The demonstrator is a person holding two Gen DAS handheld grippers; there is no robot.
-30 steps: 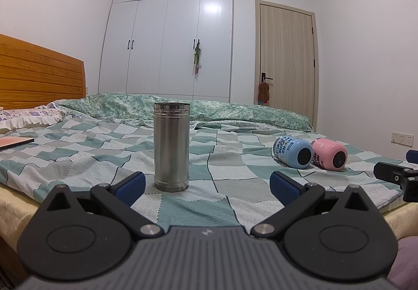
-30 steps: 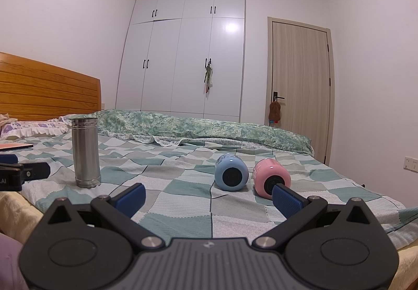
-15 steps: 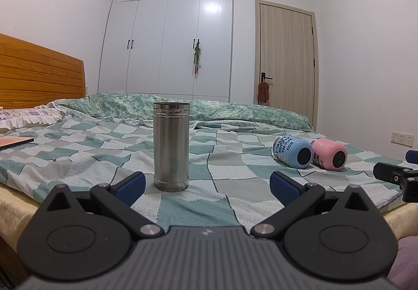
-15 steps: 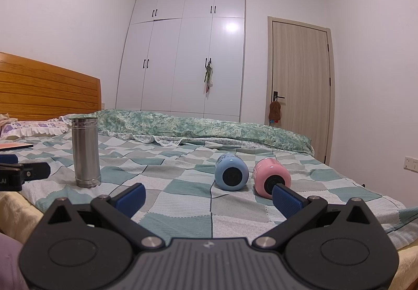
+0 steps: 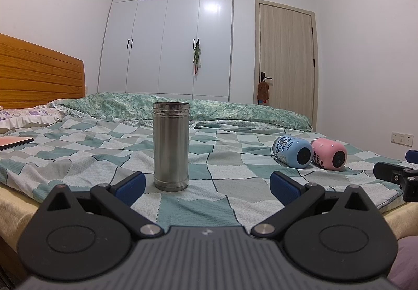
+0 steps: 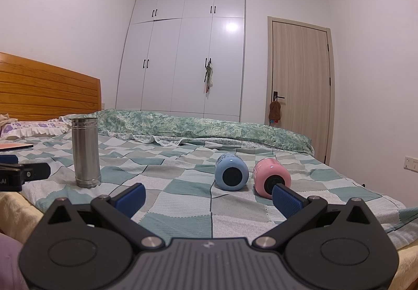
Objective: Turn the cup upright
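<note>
The cups — a blue cup (image 6: 231, 175) and a pink cup (image 6: 271, 177) — lie on their sides on the bed (image 6: 183, 201), side by side and nearly touching, toward its right part, not far from the near edge. In the right wrist view their dark round ends face the camera; the blue one carries print on its wall.

Nearest in each view is a hand-held gripper. The left hand-held gripper (image 5: 207, 184) hovers at the near edge with its blue pads spread wide and nothing between them. The right hand-held gripper (image 6: 209, 197) is likewise wide open and empty — its right pad overlaps the pink cup in the picture, though I cannot tell whether they touch.

A steel tumbler (image 5: 171, 146) stands upright, mouth up, on the checked cover near the near edge, left of the cups and well apart from them. Farther left lies a flat orange book (image 5: 14, 142). Beyond, a folded green quilt (image 5: 222, 110) runs along the far edge, with a wooden headboard (image 5: 39, 73) on the left; a white wardrobe (image 5: 169, 42) and a door (image 5: 286, 65) stand behind.
</note>
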